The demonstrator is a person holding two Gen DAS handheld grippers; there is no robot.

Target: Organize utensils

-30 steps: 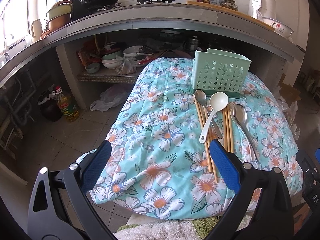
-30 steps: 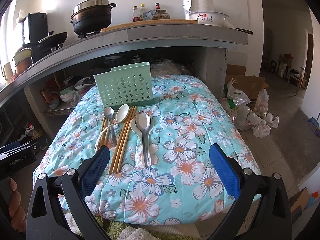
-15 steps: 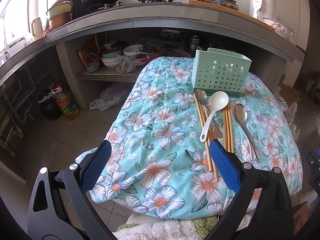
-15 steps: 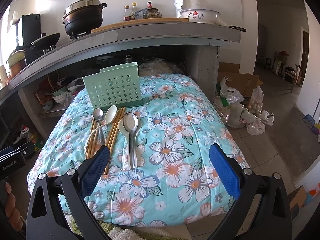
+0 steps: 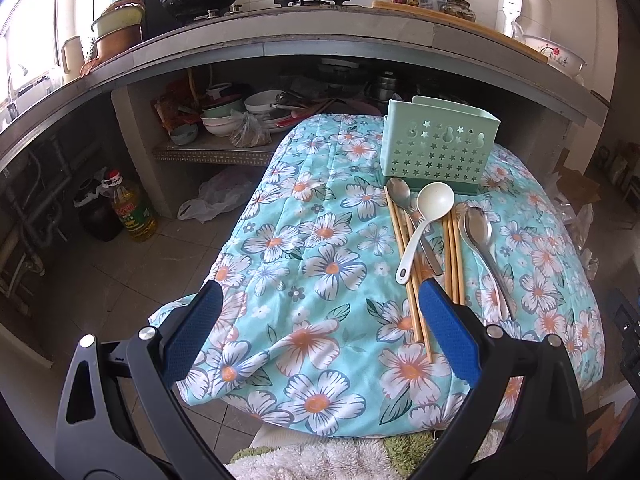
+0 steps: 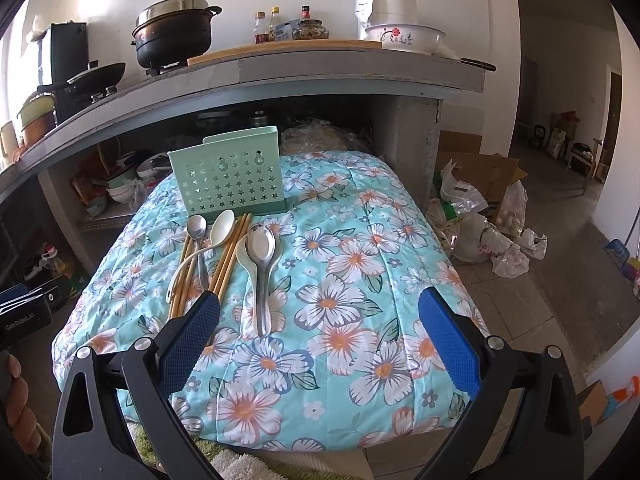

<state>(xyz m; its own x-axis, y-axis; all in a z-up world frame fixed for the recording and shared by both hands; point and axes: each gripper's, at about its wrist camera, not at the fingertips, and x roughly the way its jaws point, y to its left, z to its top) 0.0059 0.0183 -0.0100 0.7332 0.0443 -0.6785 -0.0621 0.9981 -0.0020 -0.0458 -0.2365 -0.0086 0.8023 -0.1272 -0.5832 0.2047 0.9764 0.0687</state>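
A mint-green utensil holder with star holes stands upright at the far end of a floral-covered table; it also shows in the right wrist view. In front of it lie a white plastic spoon, a small metal spoon, a large metal spoon and several wooden chopsticks. In the right wrist view the large metal spoon rests on a white spoon, beside the chopsticks. My left gripper and right gripper are both open and empty, above the near edge.
A concrete counter with pots and bottles overhangs the far end of the table. Bowls sit on a shelf below it. An oil bottle stands on the floor at left. Bags and cardboard lie at right.
Both grippers have shifted slightly toward the table, so the utensils and holder appear a little nearer. Both stay open. Nothing on the table has moved.
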